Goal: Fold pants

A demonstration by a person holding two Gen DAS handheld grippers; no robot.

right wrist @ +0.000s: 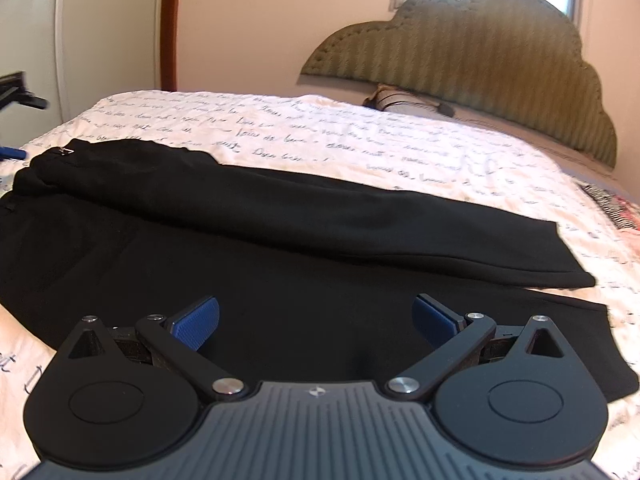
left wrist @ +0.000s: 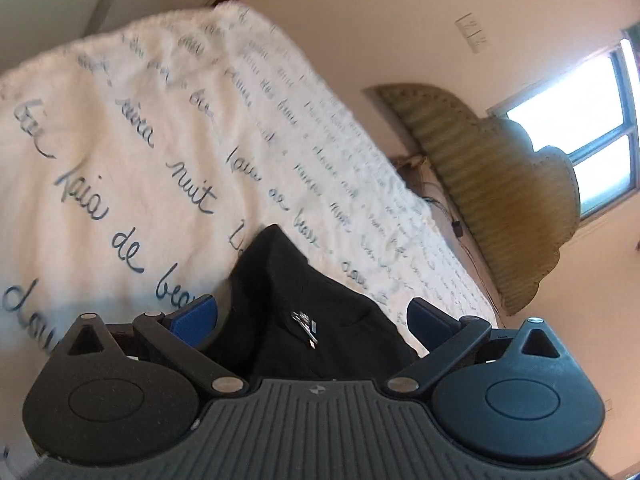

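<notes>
You've got a bed w/ script-print cover (right wrist: 360, 128), green scalloped headboard (right wrist: 472, 52), cream walls (right wrist: 248, 32), bright window (left wrist: 576, 120).

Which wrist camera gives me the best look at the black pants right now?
Right wrist: it shows the pants laid lengthwise across the bedspread, legs and cuffs visible. Left wrist shows only a bunched end between the open left gripper fingers.
</notes>
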